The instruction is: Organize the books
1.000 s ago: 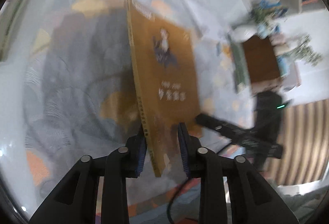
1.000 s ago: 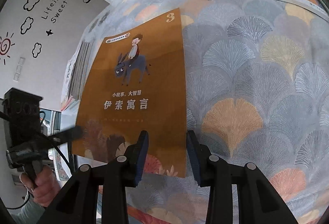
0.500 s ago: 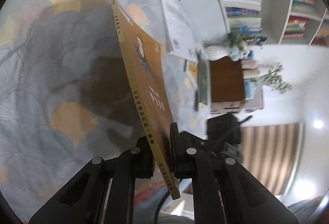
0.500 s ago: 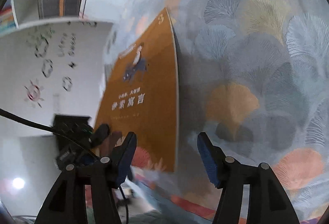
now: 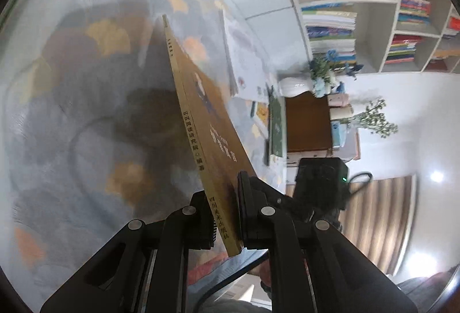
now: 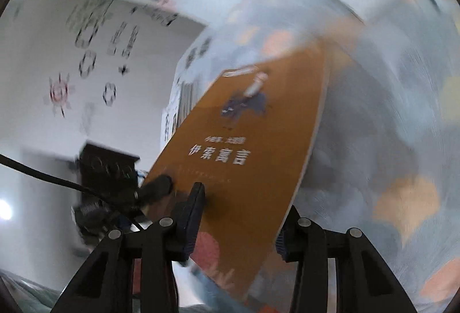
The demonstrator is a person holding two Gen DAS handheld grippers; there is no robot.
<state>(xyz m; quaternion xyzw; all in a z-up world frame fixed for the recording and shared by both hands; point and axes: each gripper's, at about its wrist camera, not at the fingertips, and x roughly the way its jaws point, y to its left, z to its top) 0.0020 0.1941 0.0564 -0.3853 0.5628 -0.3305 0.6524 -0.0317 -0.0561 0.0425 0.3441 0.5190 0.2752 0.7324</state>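
Lifted off the patterned bedspread (image 5: 72,111) since a second ago, the orange book (image 5: 212,123) now stands tilted, clamped at its spine end in the left claw (image 5: 225,215). Right claw (image 6: 238,226) has just been closing, its jaws straddling the cover's lower edge without visibly pressing.

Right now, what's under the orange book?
Under the lifted orange book lies the fan-patterned rug, darkened by the book's shadow. The left gripper clamps its spine. The rug right behind the cover stays hidden.

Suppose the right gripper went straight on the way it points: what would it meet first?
Probably the orange book, whose cover already lies between the right gripper fingers; beyond it, the leaf-patterned rug. Blur leaves depth unclear.
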